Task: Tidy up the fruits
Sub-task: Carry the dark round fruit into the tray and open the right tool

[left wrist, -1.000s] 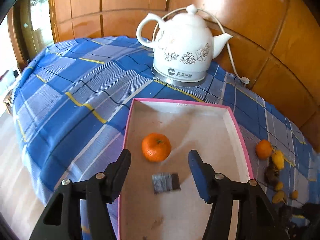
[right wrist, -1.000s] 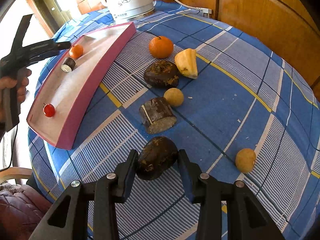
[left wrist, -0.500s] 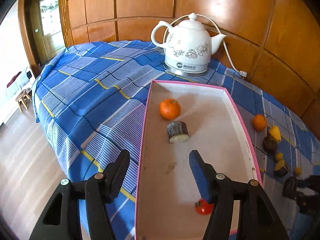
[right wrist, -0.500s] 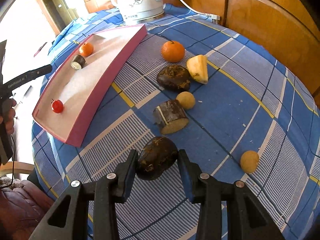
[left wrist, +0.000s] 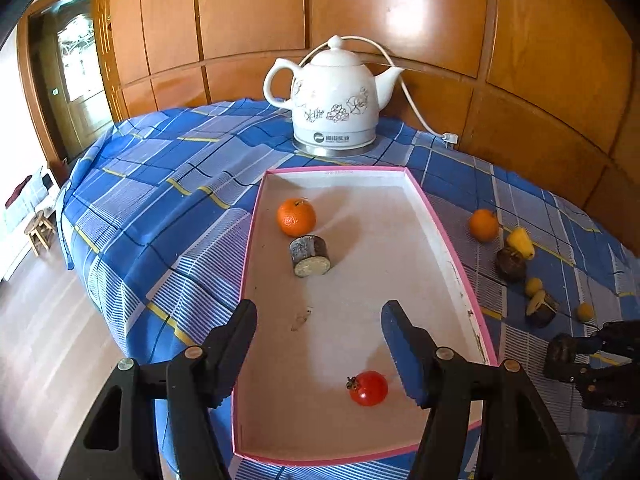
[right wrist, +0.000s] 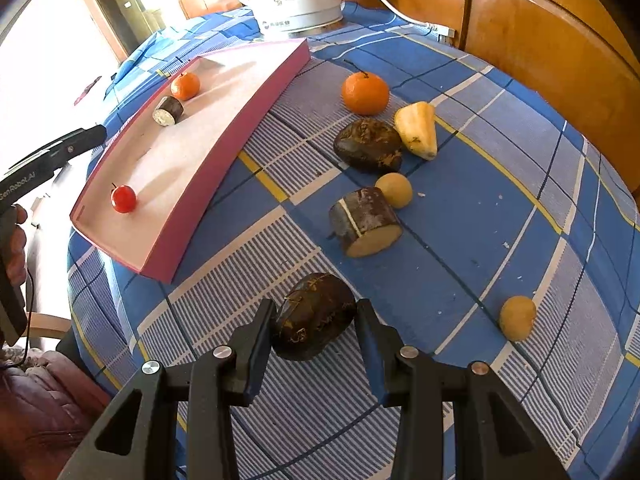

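Since a second ago left gripper (left wrist: 316,344) has pulled back from the orange (left wrist: 296,217) and dark cut chunk (left wrist: 310,256) to the tray's near end, jaws wide apart, empty; right gripper (right wrist: 316,330) stays put, clamped on dark rough-skinned tuber (right wrist: 314,316) just above the cloth. Blue plaid tablecloth (right wrist: 500,208), woven, covers a round table. Pink-edged rectangular tray (left wrist: 360,280), matte pale floor, also holds a glossy red tomato (left wrist: 369,388). White ceramic kettle (left wrist: 334,100) with flower print stands behind the tray, cord trailing. Right of the tray, loose: second orange (right wrist: 365,93), dark lumpy tuber (right wrist: 368,145), yellow cone-shaped fruit (right wrist: 418,130), cut dark cylinder (right wrist: 366,222), two small round yellow fruits (right wrist: 394,195) (right wrist: 517,317).
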Demonstrator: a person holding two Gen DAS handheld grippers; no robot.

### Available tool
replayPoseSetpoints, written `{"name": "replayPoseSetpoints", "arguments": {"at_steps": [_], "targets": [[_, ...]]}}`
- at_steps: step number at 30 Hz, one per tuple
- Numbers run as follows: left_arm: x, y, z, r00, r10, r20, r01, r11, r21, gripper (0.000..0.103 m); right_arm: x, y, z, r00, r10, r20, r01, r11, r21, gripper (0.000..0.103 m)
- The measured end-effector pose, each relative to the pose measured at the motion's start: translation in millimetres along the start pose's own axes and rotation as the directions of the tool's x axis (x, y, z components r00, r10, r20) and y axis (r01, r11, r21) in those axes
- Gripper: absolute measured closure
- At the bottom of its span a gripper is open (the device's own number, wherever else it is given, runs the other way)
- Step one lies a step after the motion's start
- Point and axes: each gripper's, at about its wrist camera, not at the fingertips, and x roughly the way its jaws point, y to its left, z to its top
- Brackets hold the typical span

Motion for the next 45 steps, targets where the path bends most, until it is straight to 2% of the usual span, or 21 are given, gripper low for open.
{"name": "replayPoseSetpoints", "arguments": {"at_steps": [4, 13, 24, 34, 37, 40, 45], "targets": [[-6.6, -2.5, 0.9, 1.000, 0.000, 0.023, 0.000, 1.000, 0.010, 0.037, -4.9, 0.9, -0.2, 1.000, 0.015, 0.024, -0.015, 1.000, 0.011, 0.062], [-12.4, 0.2, 7.2, 0.999, -0.015, 0.049, 0.015, 1.000, 0.001, 0.037, -35.8, 13.7, 10.7, 0.987, 0.106, 0.118, -0.111, 0.993, 0.036, 0.062], [-14.6, 13.8, 10.2, 0.997, -0.005, 0.072, 0.006, 1.000, -0.011, 0.037, -33.9, 63.7, 56.6, 0.960, 0.230, 0.159, -0.231, 0.973, -0.013, 0.062], [-10.9, 49.4, 11.1, 0.998, 0.002, 0.064, 0.005, 0.995, -0.098, 0.037, 21.9, 111.5, 109.4, 0.941, 0.330, 0.076, -0.334, 0.942, 0.034, 0.062], [-11.3, 69.5, 11.9, 0.997, 0.033, 0.067, -0.024, 0.991, -0.132, 0.037, 40.9, 126.9, 124.8, 0.936, 0.347, 0.057, -0.350, 0.936, 0.048, 0.062], [-9.9, 87.3, 9.0, 0.996, 0.062, 0.059, -0.052, 0.986, -0.159, 0.037, 60.4, 137.6, 133.7, 0.925, 0.378, 0.022, -0.379, 0.922, 0.080, 0.061], [-4.9, 104.6, 0.5, 0.996, 0.078, 0.032, -0.071, 0.979, -0.191, 0.037, 75.4, 143.5, 134.8, 0.929, 0.370, -0.009, -0.367, 0.925, 0.101, 0.058]]}}
